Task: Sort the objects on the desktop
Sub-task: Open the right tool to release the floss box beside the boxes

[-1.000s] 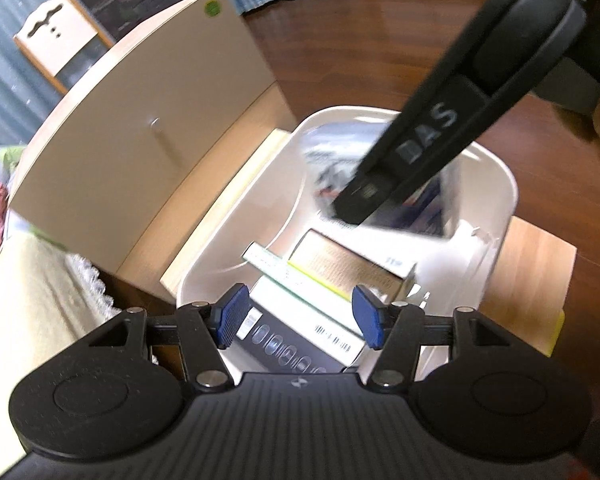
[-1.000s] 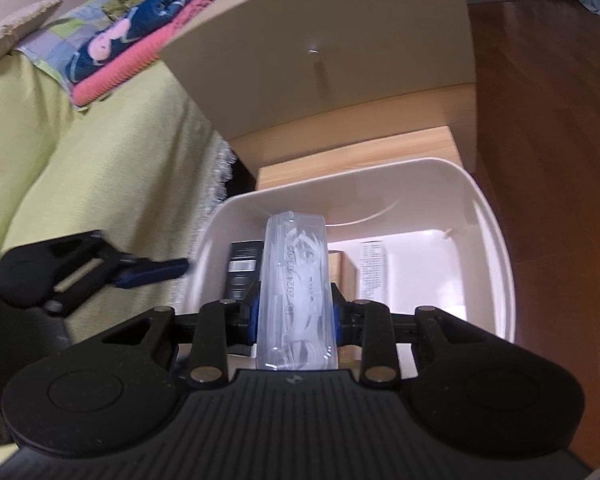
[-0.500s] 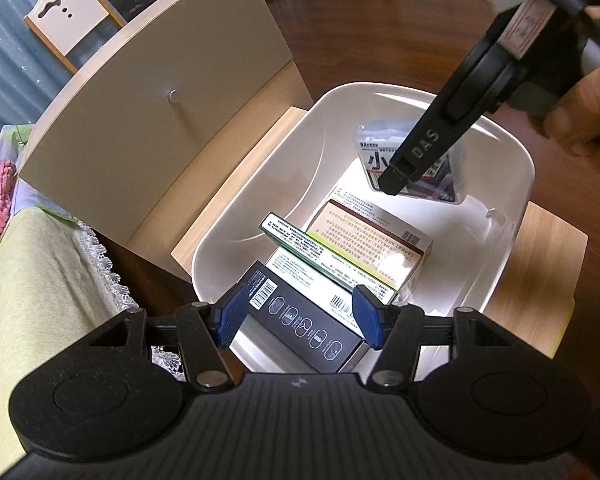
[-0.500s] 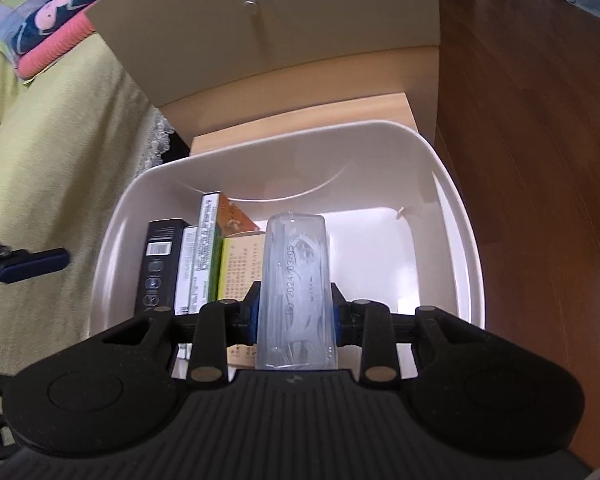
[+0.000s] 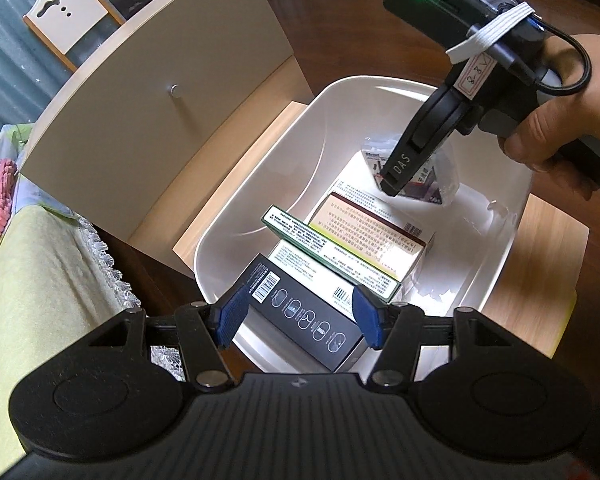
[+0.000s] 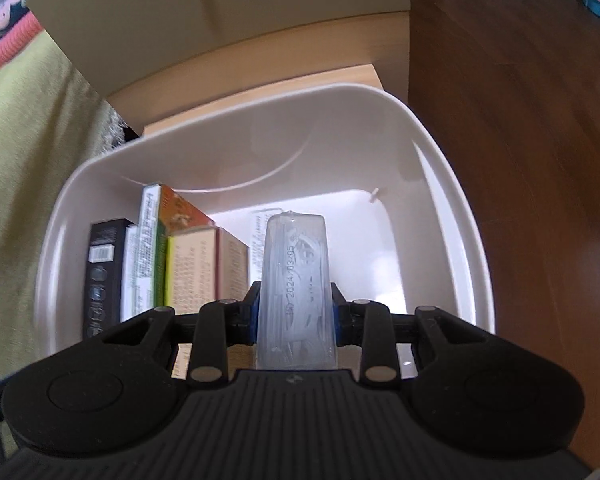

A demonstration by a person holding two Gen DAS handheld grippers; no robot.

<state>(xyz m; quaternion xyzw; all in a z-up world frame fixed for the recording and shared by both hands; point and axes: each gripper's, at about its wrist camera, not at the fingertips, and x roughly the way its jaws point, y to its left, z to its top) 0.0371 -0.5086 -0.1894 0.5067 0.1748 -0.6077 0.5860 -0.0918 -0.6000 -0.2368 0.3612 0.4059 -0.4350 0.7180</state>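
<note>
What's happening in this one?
A person is sorting small items into a white plastic tub. The right tongs, shut on a clear plastic packet, hold it down inside the tub beside a row of cardboard boxes. The left tongs hover open and empty over the black box at the tub's near end.

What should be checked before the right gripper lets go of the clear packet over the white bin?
1. Right gripper shut on the clear packet: ok.
2. Packet inside the white bin rim: ok.
3. Bare bin floor beside the boxes: ok.
4. Packet touching the floor: cannot tell.
5. Left gripper open, empty, at the near rim away from the drop spot: ok.
</note>
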